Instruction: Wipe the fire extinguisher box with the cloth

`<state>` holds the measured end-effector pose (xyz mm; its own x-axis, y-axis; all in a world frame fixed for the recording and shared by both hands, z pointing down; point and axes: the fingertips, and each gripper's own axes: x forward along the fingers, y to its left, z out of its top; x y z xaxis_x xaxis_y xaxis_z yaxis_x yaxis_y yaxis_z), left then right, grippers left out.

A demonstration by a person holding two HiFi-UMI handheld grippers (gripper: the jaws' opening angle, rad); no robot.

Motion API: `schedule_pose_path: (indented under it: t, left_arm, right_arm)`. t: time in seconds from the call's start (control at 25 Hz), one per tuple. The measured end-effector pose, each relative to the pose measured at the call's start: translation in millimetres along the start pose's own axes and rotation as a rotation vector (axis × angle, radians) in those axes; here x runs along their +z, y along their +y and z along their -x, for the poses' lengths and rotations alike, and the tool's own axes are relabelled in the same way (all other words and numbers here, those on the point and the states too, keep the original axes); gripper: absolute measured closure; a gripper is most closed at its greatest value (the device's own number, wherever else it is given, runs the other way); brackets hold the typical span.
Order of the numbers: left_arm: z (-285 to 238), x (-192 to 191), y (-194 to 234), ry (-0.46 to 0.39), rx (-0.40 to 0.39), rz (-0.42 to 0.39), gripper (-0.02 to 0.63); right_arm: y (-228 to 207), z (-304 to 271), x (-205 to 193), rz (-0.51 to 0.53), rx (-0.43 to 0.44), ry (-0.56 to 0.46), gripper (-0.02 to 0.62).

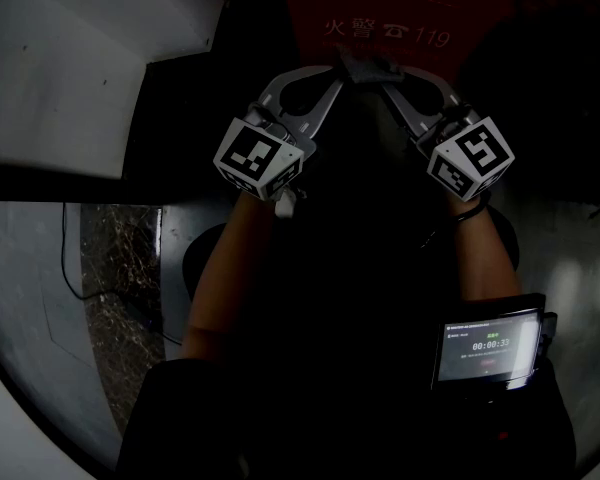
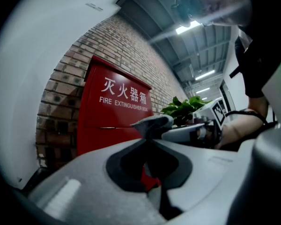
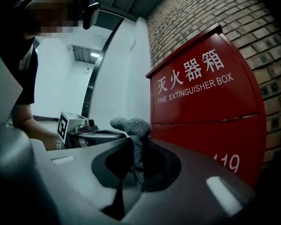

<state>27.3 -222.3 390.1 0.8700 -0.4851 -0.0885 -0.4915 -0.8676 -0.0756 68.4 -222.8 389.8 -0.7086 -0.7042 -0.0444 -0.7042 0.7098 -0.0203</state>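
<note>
The red fire extinguisher box [image 2: 112, 111] stands against a brick wall, and its front also fills the right gripper view [image 3: 210, 107]. Its dark top edge with "119" print shows in the head view [image 1: 400, 8]. Both grippers meet just in front of it. A small grey cloth [image 1: 365, 68] is bunched between their tips. My left gripper [image 2: 149, 134] is shut, with the cloth [image 2: 152, 123] sticking up from its tip. My right gripper [image 3: 136, 146] is shut on the cloth [image 3: 133, 130], which hangs down between its jaws. The head view is very dark.
A brick wall [image 2: 65, 78] backs the box, with a green plant [image 2: 187, 108] beyond it. A white wall block [image 1: 70, 58] stands to the left. A thin cable [image 1: 75, 268] runs over the floor beside a marble strip [image 1: 125, 288]. A timer screen [image 1: 485, 348] sits on the right forearm.
</note>
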Motion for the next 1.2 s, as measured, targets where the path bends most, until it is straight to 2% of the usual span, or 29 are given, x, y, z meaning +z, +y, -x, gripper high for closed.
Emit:
schedule_pose_path:
  t: [0.4, 0.72, 1.2]
  left_arm:
    - [-0.3, -2.6, 0.2, 0.012, 0.003, 0.005, 0.604]
    - [2.0, -1.3, 5.7, 0.008, 0.029, 0.009, 0.604]
    - [0.8, -4.2, 4.8, 0.018, 0.025, 0.017, 0.604]
  right_arm:
    - [-9.8, 3.6, 2.4, -0.054, -0.036, -0.016, 0.566]
    - [-9.6, 2.2, 1.0, -0.015, -0.047, 0.0, 0.563]
    - [-4.9, 1.3, 1.1, 0.014, -0.039, 0.005, 0.56]
